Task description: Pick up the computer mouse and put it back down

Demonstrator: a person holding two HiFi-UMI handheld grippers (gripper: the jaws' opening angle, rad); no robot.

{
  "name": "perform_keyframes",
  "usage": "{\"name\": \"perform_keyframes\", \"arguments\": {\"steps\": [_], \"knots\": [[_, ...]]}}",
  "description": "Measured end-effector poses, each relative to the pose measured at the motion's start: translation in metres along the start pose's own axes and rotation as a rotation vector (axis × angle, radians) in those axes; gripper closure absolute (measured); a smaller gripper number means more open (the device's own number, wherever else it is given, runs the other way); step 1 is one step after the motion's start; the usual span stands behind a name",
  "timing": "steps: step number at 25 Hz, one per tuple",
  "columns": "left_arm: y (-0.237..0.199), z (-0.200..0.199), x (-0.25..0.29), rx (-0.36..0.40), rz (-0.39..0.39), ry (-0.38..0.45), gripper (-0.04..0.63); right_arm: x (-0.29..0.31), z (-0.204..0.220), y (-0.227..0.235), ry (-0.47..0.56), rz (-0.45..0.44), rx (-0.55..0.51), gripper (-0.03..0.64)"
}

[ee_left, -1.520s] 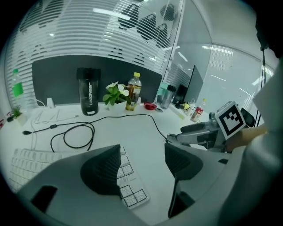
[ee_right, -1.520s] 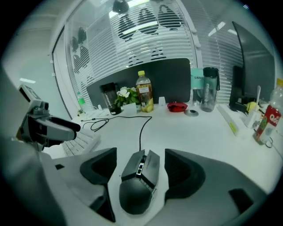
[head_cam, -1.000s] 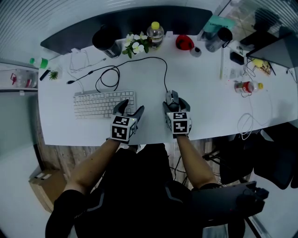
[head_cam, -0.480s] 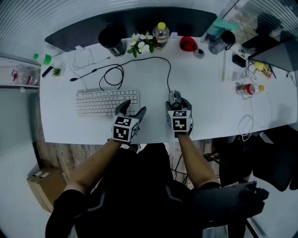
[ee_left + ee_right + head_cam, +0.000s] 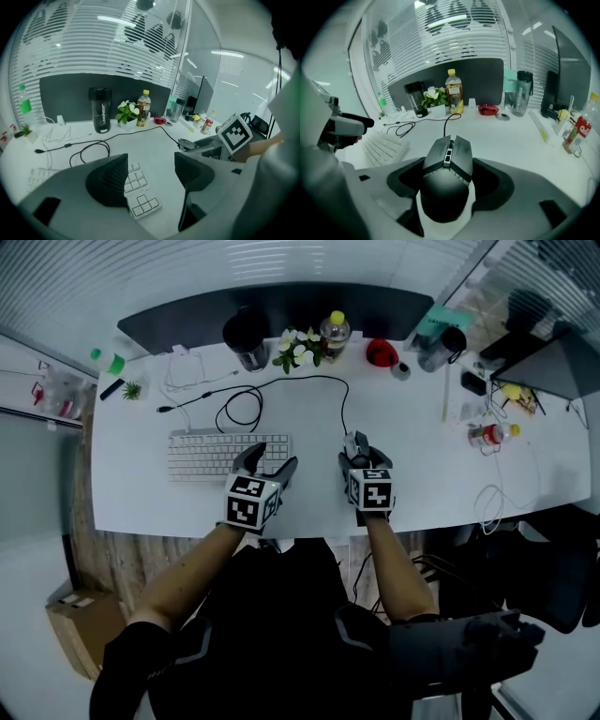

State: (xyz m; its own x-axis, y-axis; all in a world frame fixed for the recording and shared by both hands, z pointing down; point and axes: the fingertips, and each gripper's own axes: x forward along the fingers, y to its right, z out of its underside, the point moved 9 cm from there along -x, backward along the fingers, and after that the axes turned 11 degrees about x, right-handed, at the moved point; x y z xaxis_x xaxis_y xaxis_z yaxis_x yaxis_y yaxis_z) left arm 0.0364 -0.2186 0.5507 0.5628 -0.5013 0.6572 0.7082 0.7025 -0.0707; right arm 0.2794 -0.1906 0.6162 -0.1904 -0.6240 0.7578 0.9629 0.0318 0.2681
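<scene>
Mouse (image 5: 446, 176) x1 gripped in R tongs (image 5: 449, 183); L tongs (image 5: 151, 174) open.

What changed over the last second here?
The right gripper stays clamped on the mouse and seems to lift it slightly off the desk. The left gripper, open and empty, seems to rise too. Keyboard, bottle and flowers stay put.

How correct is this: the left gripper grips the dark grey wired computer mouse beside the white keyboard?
Wrong on one point. It is the right gripper that grips the dark grey wired computer mouse beside the white keyboard; the right gripper view shows it. The left gripper is open and empty.
</scene>
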Motion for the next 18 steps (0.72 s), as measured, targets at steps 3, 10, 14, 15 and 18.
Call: {"name": "perform_keyframes", "arguments": {"steps": [3, 10, 14, 15, 18], "knots": [[-0.005, -0.012, -0.017, -0.002, -0.008, 0.054, 0.27, -0.02, -0.02, -0.013, 0.039, -0.028, -0.009, 0.319], [-0.015, -0.039, -0.055, 0.041, -0.04, 0.172, 0.27, -0.063, -0.065, -0.037, 0.142, -0.084, -0.013, 0.319], [-0.015, -0.052, -0.072, 0.045, 0.009, 0.214, 0.27, -0.085, -0.083, -0.055, 0.181, -0.138, -0.028, 0.319], [-0.014, -0.055, -0.076, 0.054, 0.017, 0.226, 0.27, -0.089, -0.087, -0.059, 0.189, -0.15, -0.034, 0.319], [-0.014, -0.062, -0.088, 0.066, -0.004, 0.264, 0.27, -0.099, -0.096, -0.071, 0.211, -0.174, -0.046, 0.319]]}}
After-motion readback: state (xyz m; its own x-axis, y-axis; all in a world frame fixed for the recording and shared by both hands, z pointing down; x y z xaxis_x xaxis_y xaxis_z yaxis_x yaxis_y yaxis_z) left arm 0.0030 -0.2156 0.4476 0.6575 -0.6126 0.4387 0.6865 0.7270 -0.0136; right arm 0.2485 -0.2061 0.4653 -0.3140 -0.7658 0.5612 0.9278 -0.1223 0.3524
